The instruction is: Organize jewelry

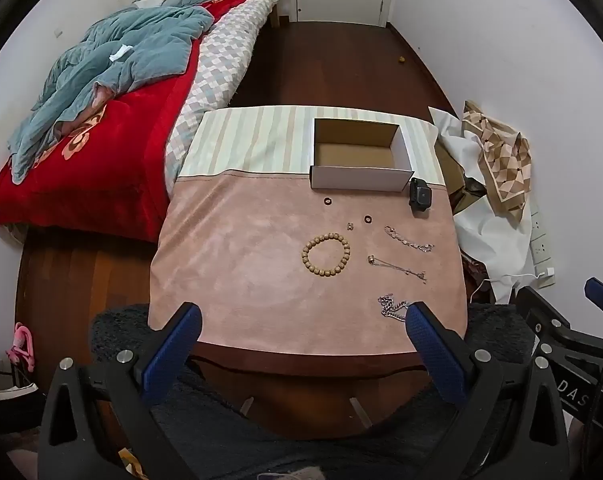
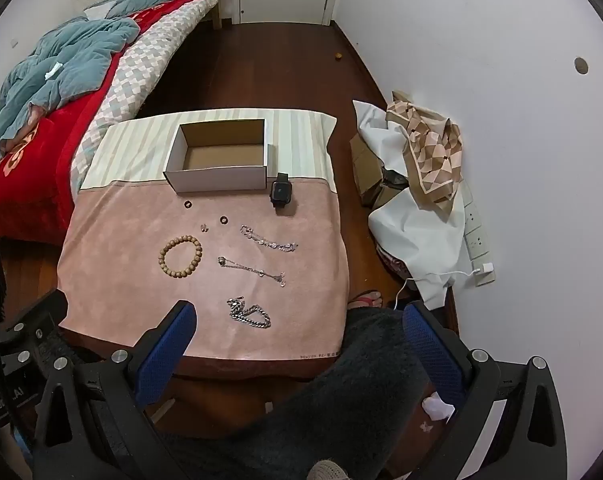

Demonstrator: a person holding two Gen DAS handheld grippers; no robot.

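The left half of the bench (image 1: 229, 264) lies bare, giving open passage toward the open box (image 1: 359, 178). On the right, a bead bracelet (image 1: 325, 255), chains (image 2: 248, 312) and a watch (image 1: 419, 195) crowd the way.

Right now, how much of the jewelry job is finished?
Nothing looks done: the box is empty. Nothing is in hand; the left gripper and right gripper have open jaws. Left on the cloth: bead bracelet, watch, two dark rings, earrings, two thin chains, heavy chain.
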